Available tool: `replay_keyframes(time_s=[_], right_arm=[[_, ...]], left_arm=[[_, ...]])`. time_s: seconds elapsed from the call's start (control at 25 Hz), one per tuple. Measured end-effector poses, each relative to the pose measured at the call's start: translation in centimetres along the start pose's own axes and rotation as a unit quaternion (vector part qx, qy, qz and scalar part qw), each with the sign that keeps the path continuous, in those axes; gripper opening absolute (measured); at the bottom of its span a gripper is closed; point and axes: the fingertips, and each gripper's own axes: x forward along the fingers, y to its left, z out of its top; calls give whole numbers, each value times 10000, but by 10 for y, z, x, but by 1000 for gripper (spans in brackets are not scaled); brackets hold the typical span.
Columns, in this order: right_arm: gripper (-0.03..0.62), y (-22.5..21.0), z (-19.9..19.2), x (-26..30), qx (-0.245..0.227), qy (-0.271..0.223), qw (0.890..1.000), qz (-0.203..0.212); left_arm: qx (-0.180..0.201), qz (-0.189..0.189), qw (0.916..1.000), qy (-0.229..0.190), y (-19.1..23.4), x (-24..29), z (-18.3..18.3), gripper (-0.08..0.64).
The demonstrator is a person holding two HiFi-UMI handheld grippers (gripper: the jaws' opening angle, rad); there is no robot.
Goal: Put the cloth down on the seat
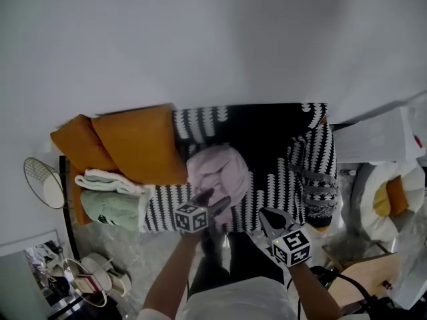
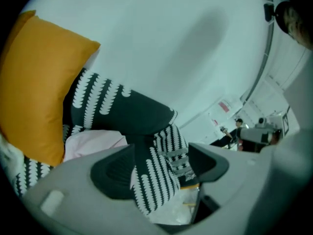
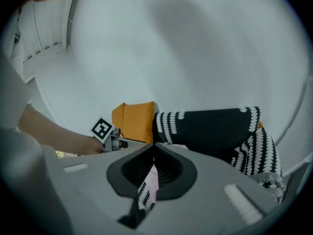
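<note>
The seat (image 1: 267,132) is a sofa under a black-and-white patterned cover, with orange cushions (image 1: 137,142) stacked at its left end. The pink cloth (image 1: 217,169) lies bunched in a soft mound on the middle of the seat, beside the cushions and resting on the cover. It is a rounded heap with no clear direction. At most it runs a little longer from the sofa's back toward its front edge.

The left gripper (image 1: 213,200) is the nearer one. Its tips sit at the cloth's front edge, and the mound lies straight ahead of it, toward the backrest. Its jaws stand well apart and grip nothing. In the left gripper view, only patterned cover shows between them, and the pink cloth sits off to the left of the gap. The right gripper (image 1: 269,217) waits near the seat's front edge, off to the cloth's right. Its jaws are closed tip to tip on nothing.

The cloth looks already set down, so the coming move is probably to draw the left gripper straight back.
</note>
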Motion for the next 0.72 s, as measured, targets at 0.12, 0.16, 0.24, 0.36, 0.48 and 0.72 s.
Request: replay_keyframes(time_s=[0.12, 0.16, 0.24, 0.36, 0.48, 0.72], right_arm=[[5, 29, 8, -18, -170, -52, 9998, -42], [5, 40, 8, -25, -215, -76, 9997, -73], [5, 60, 6, -36, -272, -138, 9994, -158], [5, 93, -6, -49, -267, -210, 9989, -312], [5, 136, -26, -59, -234, -276, 9985, -417], [5, 220, -59, -77, -332, -460, 9969, -542]], left_arm=[[102, -188, 9996, -187, -27, -33, 7, 300], [139, -252, 9993, -231, -36, -46, 8, 282], [259, -365, 9984, -345, -51, -73, 9, 240], [493, -510, 9959, -567, -70, -116, 9, 182], [660, -628, 9932, -720, -83, -163, -4, 156], [852, -866, 9882, -934, -107, -252, -41, 132]])
